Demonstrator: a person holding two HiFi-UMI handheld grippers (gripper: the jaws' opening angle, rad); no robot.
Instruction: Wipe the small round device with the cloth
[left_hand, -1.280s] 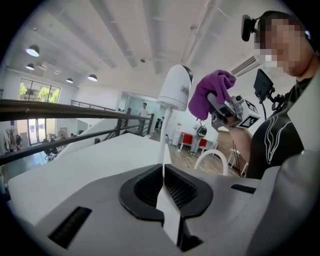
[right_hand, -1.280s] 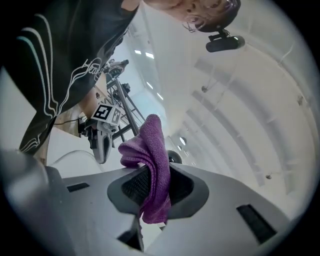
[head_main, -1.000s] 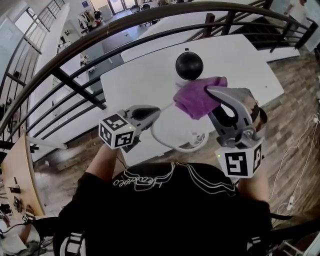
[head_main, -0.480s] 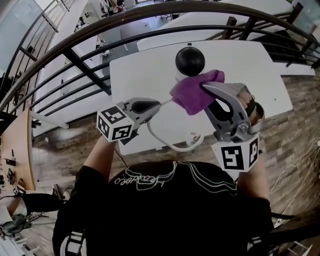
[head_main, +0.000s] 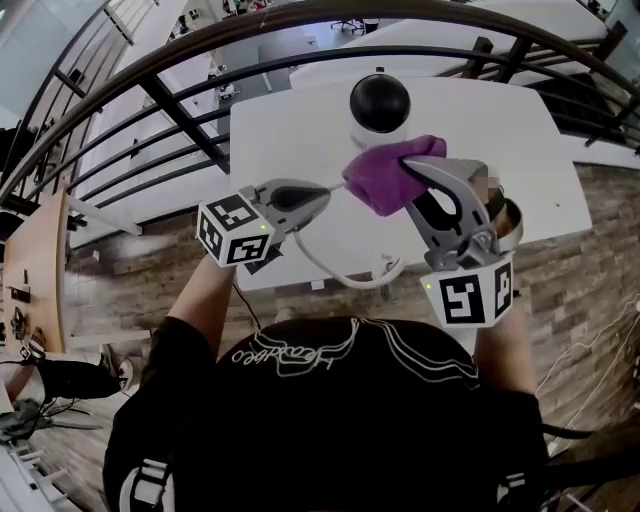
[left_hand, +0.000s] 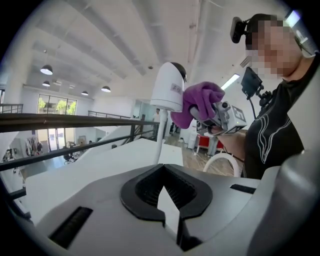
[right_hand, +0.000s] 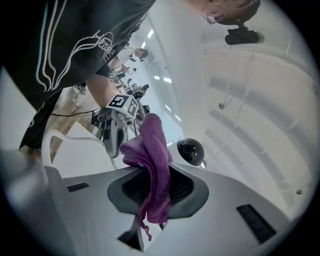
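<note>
The device is a small round unit with a dark dome on top and a white body below. In the head view it sits over the far half of the white table; I cannot tell whether it rests on the tabletop.

The right gripper is clamped on the purple cloth. Its own view shows the 2 jaws pinching a fold, with a bunch standing up past the tips and a frayed tail hanging below. The bunch is just beside the device, on the person's side of it and below the dome. In the left gripper view the cloth overlaps the right side of the white body. In the right gripper view the dome shows just past the cloth. I cannot tell whether they touch.

The left gripper is to the left of the cloth, pointing toward the device. Its jaws have just closed further and are now clenched on the thin white cable, which runs from the jaws up to the device. On the near side the cable hangs in 1 loop over the table's near edge.
</note>
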